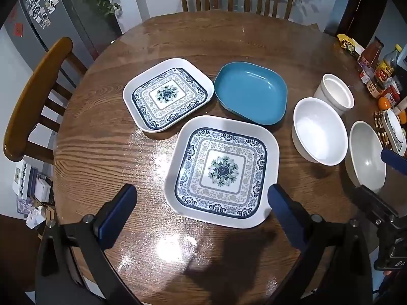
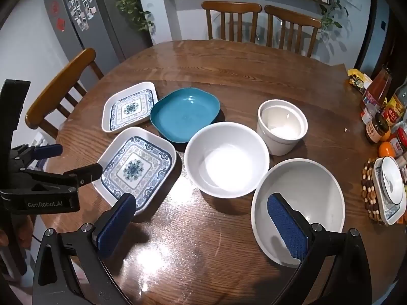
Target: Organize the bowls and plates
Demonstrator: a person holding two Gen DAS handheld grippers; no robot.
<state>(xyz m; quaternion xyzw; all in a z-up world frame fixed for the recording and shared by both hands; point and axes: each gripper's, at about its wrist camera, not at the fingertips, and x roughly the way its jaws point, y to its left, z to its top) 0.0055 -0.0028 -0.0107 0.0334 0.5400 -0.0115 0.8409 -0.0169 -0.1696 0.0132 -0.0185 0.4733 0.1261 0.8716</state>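
Above the worktop [image 1: 106, 152], both grippers' fingers [image 1: 119, 208] stand wide and empty; the left gripper [image 1: 201, 203] should straddle the near patterned plate's [image 1: 221, 172] rim squarely before closing.

Round wooden table [image 2: 229, 71]; on it two patterned square plates [image 2: 136, 167], blue dish [image 2: 184, 113], three white bowls [image 2: 226, 160].

Black angular frames on left gripper [image 1: 201, 203] and right gripper [image 2: 201, 211]; blue textured pads [image 2: 287, 228]; silver screws behind pads; white "GenRobot.AI" lettering.
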